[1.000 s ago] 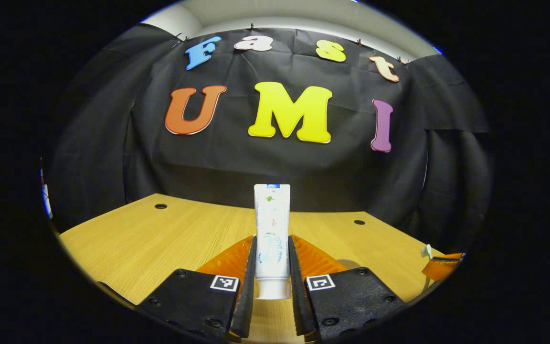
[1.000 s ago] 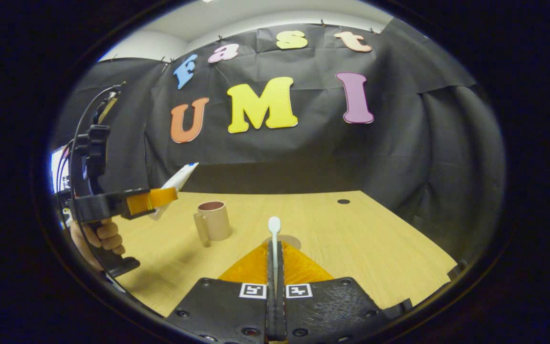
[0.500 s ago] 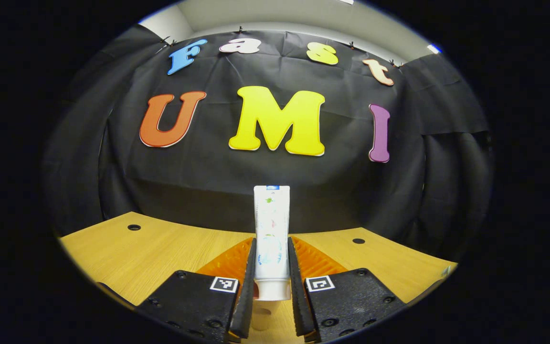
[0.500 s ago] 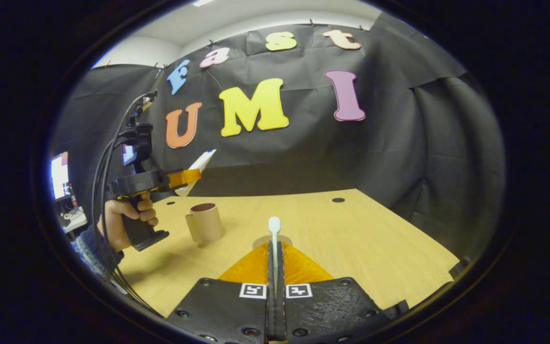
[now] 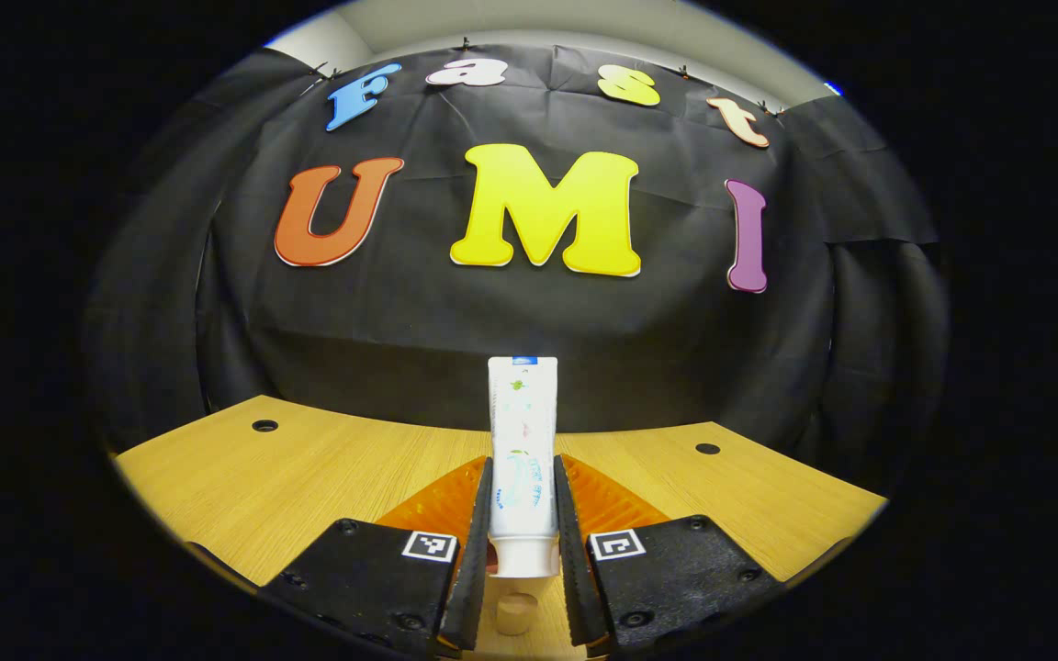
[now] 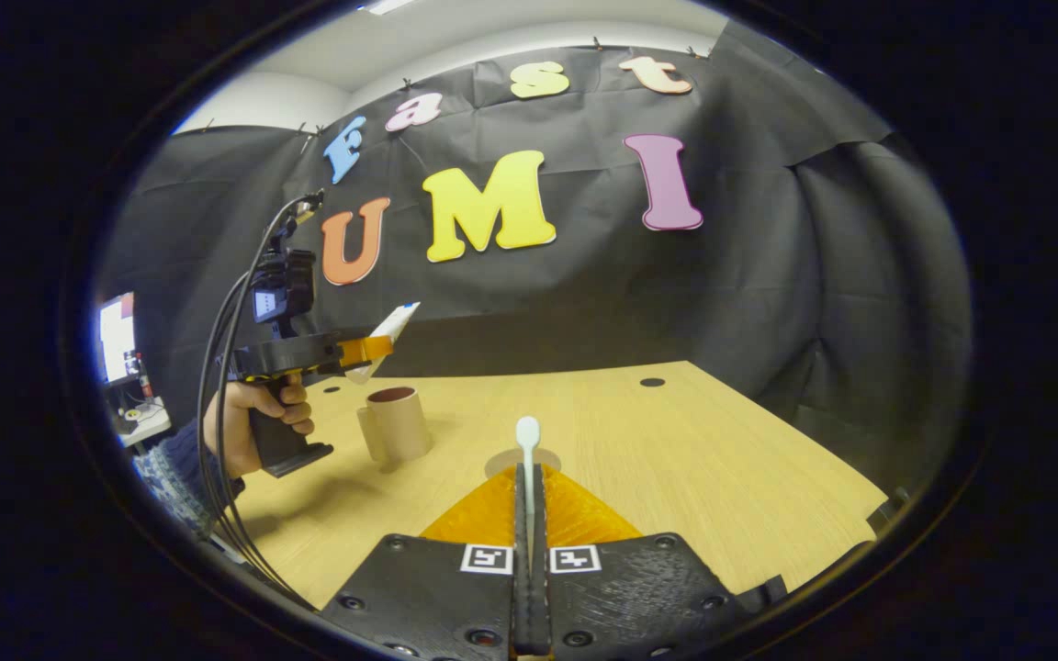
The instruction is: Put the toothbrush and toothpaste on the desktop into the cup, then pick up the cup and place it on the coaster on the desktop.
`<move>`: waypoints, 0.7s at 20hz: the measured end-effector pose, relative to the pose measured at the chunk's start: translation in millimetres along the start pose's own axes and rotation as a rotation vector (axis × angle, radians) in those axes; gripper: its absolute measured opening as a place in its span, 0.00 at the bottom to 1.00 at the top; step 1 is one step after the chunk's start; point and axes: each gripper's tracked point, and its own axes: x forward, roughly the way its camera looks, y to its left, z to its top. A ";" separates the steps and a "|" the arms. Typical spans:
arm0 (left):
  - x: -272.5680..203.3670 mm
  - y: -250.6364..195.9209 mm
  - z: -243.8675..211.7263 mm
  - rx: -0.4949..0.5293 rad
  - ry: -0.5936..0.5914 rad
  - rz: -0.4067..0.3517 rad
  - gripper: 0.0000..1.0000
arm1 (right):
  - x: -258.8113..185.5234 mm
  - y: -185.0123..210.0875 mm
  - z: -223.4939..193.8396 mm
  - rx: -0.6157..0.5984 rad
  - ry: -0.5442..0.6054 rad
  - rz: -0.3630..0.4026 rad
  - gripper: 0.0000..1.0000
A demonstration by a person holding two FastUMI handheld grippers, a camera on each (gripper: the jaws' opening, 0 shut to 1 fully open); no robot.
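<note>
While the toothpaste (image 5: 523,459) hangs above the cup (image 6: 398,423), the toothbrush (image 6: 527,477) stays clamped.

In the right gripper view, the desktop (image 6: 676,459) lies open to the right and far side, up to the black cloth wall (image 6: 768,275). On the left the cup (image 6: 398,422) stands alone, with bare wood all around it. The left gripper (image 6: 373,349) hangs just above the cup's mouth and holds the toothpaste (image 6: 387,330) tilted there (so this way from above is taken). The coaster (image 6: 501,462) lies flat ahead of the right gripper (image 6: 529,496), well apart from the cup.
</note>
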 end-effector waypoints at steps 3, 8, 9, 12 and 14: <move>1.8 1.1 -1.4 0.017 0.005 0.002 0.39 | 0.9 1.2 -3.0 0.015 0.011 0.005 0.00; 4.8 7.3 -6.7 0.009 0.012 0.020 0.41 | 1.9 2.2 -7.9 0.017 0.020 0.014 0.00; 6.2 8.1 -5.5 0.003 0.008 0.021 0.41 | 2.3 1.3 -8.4 0.021 0.022 0.015 0.00; 8.9 7.5 -8.1 -0.006 0.020 0.018 0.41 | 3.2 0.1 -12.5 0.024 0.029 0.013 0.00; 9.9 7.5 -9.5 -0.011 0.022 0.019 0.42 | 3.7 1.7 -14.8 0.026 0.037 0.021 0.00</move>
